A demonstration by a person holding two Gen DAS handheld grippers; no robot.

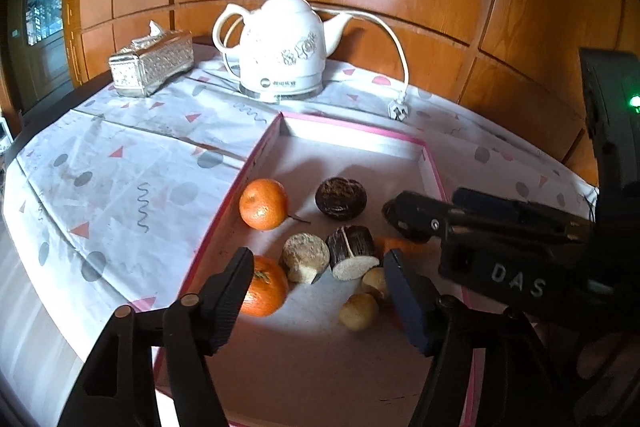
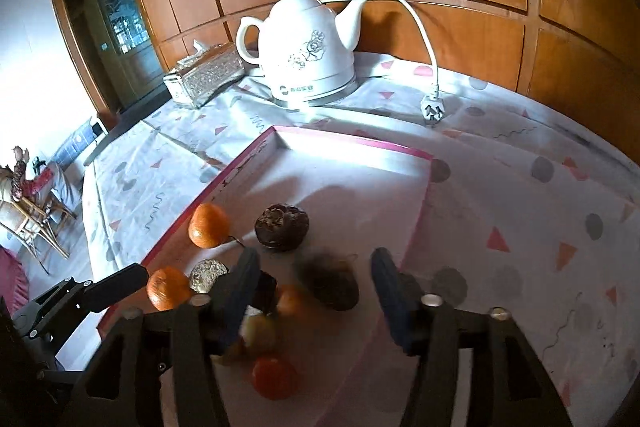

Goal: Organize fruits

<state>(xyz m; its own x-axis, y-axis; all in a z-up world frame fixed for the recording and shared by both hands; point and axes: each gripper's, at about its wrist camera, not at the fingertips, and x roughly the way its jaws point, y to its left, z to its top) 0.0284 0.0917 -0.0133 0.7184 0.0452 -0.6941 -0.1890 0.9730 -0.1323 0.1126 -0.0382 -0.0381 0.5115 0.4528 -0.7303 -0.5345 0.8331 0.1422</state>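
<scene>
A shallow pink-rimmed tray [image 1: 352, 125] [image 2: 352, 139] holds the fruit. In it lie two oranges [image 1: 263, 203] [image 1: 266, 287], a dark round fruit [image 1: 341, 197] [image 2: 282, 227], two cut cane pieces [image 1: 352, 253] [image 1: 304, 259] and small yellowish fruits [image 1: 359, 311]. My left gripper [image 1: 320, 295] is open above the cane pieces and grips nothing; the near orange sits just beside its left finger. My right gripper [image 2: 316, 287] is open too. A blurred dark brown fruit [image 2: 330, 281] lies between its fingers, with neither pad touching it. In the left wrist view the right gripper [image 1: 424, 207] reaches in from the right.
A white ceramic kettle [image 1: 284, 47] [image 2: 310, 51] stands behind the tray; its cord and plug [image 1: 398, 111] [image 2: 432, 109] lie on the patterned tablecloth. A silver tissue box [image 1: 152, 63] [image 2: 204, 75] is at the back left. A wood-panelled wall closes the back. A seated person [image 2: 24, 183] is far left.
</scene>
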